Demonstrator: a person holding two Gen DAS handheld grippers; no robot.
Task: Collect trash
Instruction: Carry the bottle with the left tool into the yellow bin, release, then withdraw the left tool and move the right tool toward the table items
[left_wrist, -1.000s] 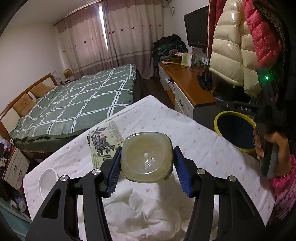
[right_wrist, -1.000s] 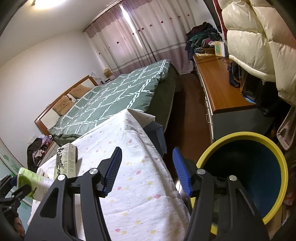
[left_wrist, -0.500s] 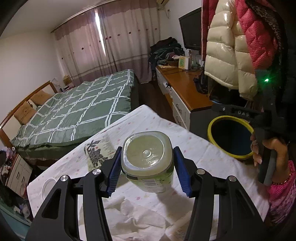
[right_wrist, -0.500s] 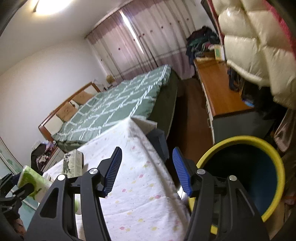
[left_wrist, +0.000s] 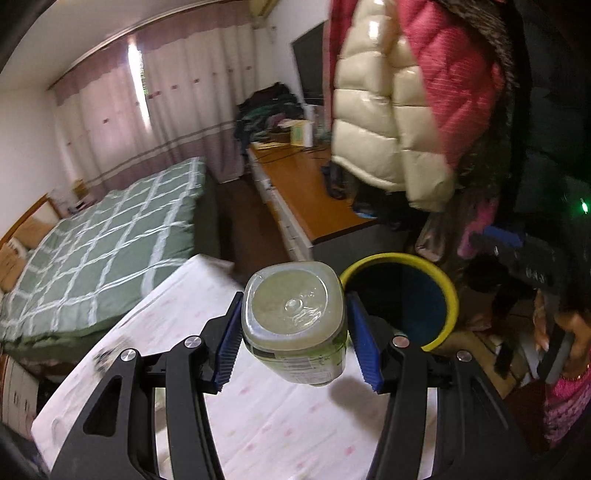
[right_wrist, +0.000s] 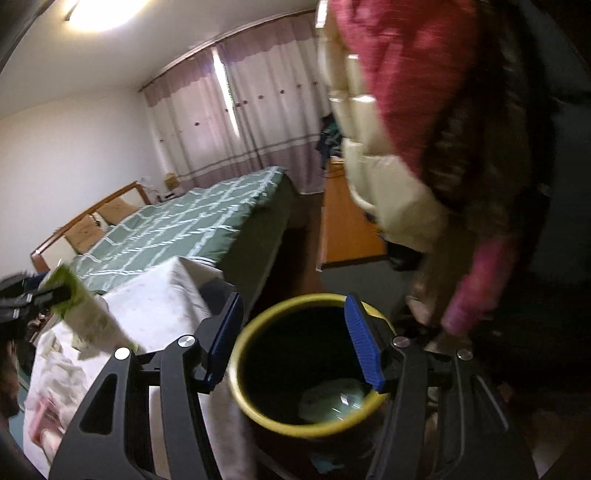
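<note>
Now left claw (left_wrist: 293, 338) pinching plastic bottle (left_wrist: 293, 321) across its squarish body, base toward lens, held clear above table (left_wrist: 266, 424) so it can reach bin (left_wrist: 441, 284) beside table edge. Bottle translucent, pale green liquid inside, label wrapped round. Right claw (right_wrist: 293, 341) spread, nothing between pads, poised over bin mouth. Bin round, yellow rim, dark inside, crumpled clear wrapper (right_wrist: 332, 400) at bottom. Tablecloth white, faint pastel dots.
</note>
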